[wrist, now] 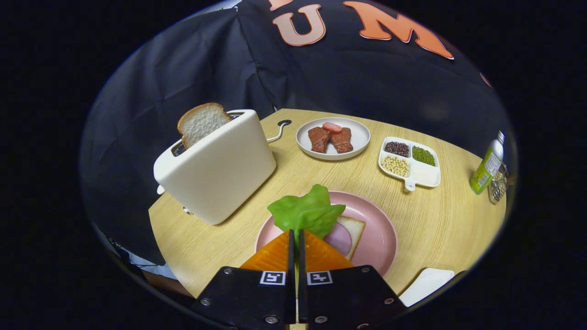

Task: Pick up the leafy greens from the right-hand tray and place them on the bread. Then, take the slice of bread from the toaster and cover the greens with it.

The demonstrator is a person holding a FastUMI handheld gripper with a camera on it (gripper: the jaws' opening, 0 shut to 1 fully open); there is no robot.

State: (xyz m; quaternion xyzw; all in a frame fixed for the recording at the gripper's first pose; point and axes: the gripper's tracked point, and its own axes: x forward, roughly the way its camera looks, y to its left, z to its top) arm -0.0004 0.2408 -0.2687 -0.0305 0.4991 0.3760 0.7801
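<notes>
My gripper (296, 234) is shut on the stem of a green leafy piece (306, 212), which hangs just ahead of the fingertips. Below it lies a pink plate (378, 238) holding a slice of bread (354, 231) with a pink round slice (338, 238) on top; the greens hover over the plate's near-left part and hide some of the bread. To the left stands a white toaster (220, 169) with a slice of bread (202, 123) sticking up from its slot.
Beyond the pink plate sit a white plate (357, 137) with meat pieces and a white divided dish (424, 174) of beans. A green bottle (487, 169) stands at the table's right edge. A white tray corner (426, 284) lies right of the fingers.
</notes>
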